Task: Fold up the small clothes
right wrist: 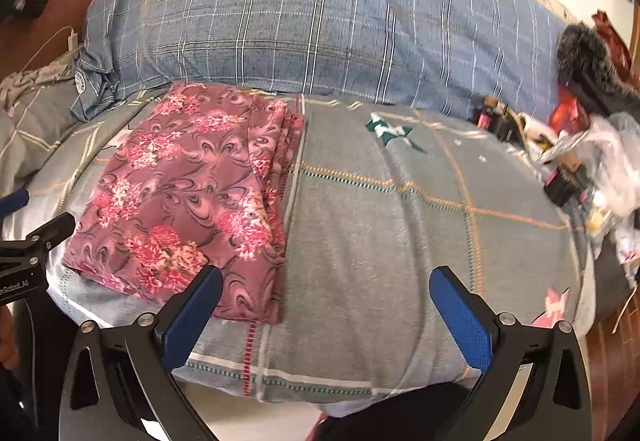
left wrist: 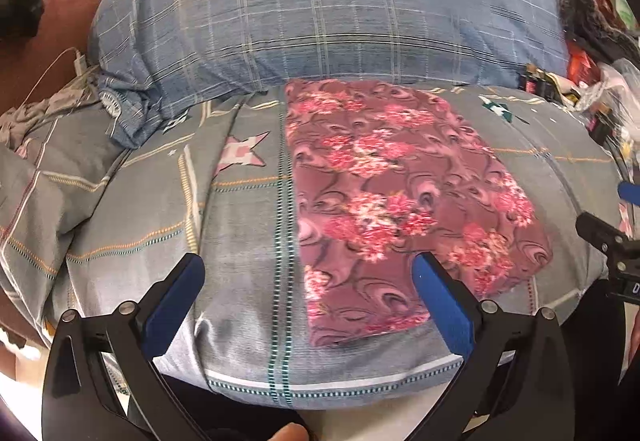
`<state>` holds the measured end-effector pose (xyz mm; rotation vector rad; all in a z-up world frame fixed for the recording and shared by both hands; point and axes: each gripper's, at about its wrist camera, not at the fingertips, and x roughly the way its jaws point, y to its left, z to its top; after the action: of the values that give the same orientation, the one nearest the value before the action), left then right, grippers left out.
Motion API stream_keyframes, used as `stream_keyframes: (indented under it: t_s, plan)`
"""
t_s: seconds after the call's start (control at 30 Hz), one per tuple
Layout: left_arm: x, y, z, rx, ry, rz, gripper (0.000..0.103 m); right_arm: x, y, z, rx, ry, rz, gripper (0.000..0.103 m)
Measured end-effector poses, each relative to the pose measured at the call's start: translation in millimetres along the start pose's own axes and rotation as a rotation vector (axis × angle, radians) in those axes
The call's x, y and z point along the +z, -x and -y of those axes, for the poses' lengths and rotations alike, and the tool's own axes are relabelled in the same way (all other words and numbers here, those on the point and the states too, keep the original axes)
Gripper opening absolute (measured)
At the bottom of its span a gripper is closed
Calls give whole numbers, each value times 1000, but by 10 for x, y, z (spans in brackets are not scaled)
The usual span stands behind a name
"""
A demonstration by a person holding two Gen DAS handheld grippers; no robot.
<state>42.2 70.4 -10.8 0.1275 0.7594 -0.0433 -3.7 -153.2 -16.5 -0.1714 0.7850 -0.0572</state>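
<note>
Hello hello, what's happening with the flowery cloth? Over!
Left gripper jaws open, empty. Right gripper jaws open, empty. Pink floral garment lies folded flat on the grey bedcover, untouched. Nothing in the way.

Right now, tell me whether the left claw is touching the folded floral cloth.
Cannot tell. In the left wrist view the left claw is open, and one finger overlaps the floral cloth, but contact or hovering isn't clear.

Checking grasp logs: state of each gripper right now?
Left gripper: open, holding nothing, fingers spread above the folded floral garment.
Right gripper: open, holding nothing, over the grey bedding beside the garment.
</note>
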Motion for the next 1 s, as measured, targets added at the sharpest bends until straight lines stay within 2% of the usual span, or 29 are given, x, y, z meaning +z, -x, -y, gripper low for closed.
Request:
stream_keyframes:
  t_s: [0.7, 0.87, 1.0]
  plan:
    - [-86, 102, 291, -129, -42, -27, 103, -80, -14, 195, -8, -56, -29, 103]
    - [-80, 183, 390, -188, -39, 4, 103, -88, -21, 213, -9, -59, -32, 103]
    - [-61, 199, 428, -203, -41, 8, 103, -90, -21, 238, -16, -62, -32, 103]
